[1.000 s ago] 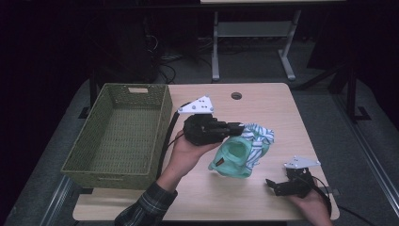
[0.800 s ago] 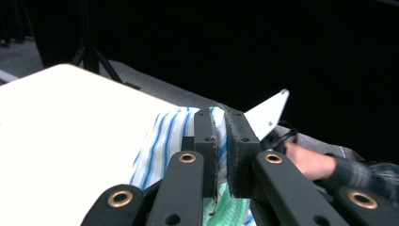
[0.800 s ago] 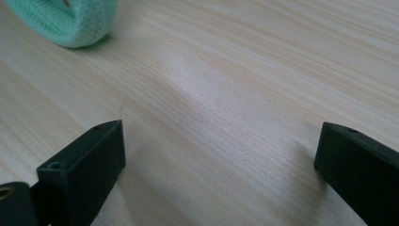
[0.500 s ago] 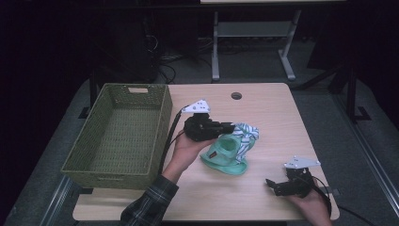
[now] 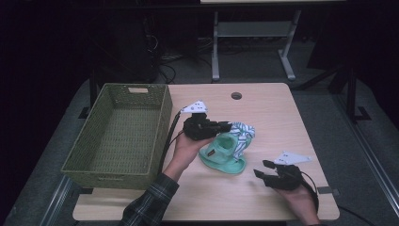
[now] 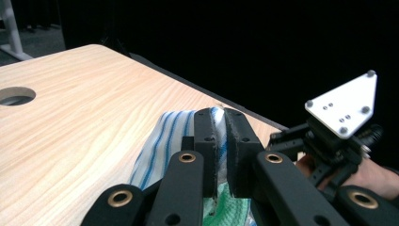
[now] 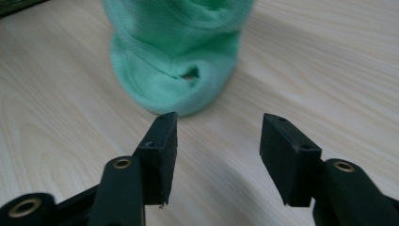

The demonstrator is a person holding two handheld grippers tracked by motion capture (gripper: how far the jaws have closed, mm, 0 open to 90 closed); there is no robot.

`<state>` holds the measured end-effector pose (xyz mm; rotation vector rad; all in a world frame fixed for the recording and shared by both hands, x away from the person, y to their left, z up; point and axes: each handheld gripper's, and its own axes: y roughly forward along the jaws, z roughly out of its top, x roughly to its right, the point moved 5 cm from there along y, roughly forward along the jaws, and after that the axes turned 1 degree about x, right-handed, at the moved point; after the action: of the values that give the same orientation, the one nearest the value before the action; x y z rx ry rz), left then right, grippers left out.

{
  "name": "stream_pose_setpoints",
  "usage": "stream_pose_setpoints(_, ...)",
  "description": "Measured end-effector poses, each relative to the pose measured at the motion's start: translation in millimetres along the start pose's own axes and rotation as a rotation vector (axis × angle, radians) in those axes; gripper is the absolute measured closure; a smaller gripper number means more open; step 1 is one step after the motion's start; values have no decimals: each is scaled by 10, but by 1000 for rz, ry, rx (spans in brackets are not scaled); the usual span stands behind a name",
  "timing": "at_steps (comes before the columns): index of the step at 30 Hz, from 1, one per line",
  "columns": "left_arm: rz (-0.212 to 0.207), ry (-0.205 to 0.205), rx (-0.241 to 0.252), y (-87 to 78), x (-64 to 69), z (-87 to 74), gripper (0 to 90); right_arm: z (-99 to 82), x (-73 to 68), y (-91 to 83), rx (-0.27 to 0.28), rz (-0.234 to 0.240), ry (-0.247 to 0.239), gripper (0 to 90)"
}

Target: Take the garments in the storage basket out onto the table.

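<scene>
On the wooden table (image 5: pixel 282 113), just right of the green wicker basket (image 5: pixel 117 132), the left gripper (image 5: pixel 221 128) has sunk since a second ago, and the cloth it carries now rests with its green hem spread on the tabletop instead of hanging clear; the bundle has also drawn in, so the blue-striped white cloth (image 5: pixel 242 130) is bunched tight behind the green garment (image 5: pixel 223 153); the left gripper's jaws are pinched almost together on a fold of the striped cloth (image 6: pixel 160 141); near the front right corner the right gripper (image 5: pixel 264 170) has edged toward the garment, and its jaws have just been closing to a middling gap with nothing between them, the green garment (image 7: pixel 176 56) lying just ahead of their tips; no writing can be read on anything.
</scene>
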<state>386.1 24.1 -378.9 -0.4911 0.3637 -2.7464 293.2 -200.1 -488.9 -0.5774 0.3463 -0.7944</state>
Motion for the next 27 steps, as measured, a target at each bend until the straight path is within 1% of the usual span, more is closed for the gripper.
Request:
stream_pose_setpoints(4,3,-4,-5,-11,-29,-27,841,107,-113,135,-5,29,-28,516)
stream_pose_setpoints(9,6,-9,-4,-24,-50,-48,841,194,-156,292,-10,55,-14,532)
stream_pose_setpoints(12,7,-14,-4,-23,-62,-65,841,208,-157,367,-24,53,-4,534)
stream_pose_setpoints(14,11,-15,-6,-24,-69,-72,841,206,-149,410,-38,51,3,556)
stream_pose_setpoints(17,10,-22,-4,-28,-72,-76,841,186,-125,452,-53,55,9,629)
stream_pose_setpoints(18,10,-25,-3,-29,-73,-76,841,183,-120,454,-54,60,16,663)
stream_pose_setpoints(19,12,-24,-3,-30,-75,-78,841,179,-103,457,-54,60,8,695)
stream_pose_setpoints(21,15,-24,-3,-29,-80,-81,841,172,-100,449,-59,70,22,777)
stream_pose_setpoints(23,19,-25,-2,-32,-90,-85,841,168,-86,438,-58,68,13,847)
stream_pose_setpoints(24,23,-26,-2,-36,-96,-87,841,167,-79,423,-59,68,12,867)
stream_pose_setpoints(25,27,-26,-2,-42,-104,-90,841,167,-75,410,-58,68,18,873)
stream_pose_setpoints(27,32,-29,0,-50,-121,-91,841,160,-54,376,-60,66,10,880)
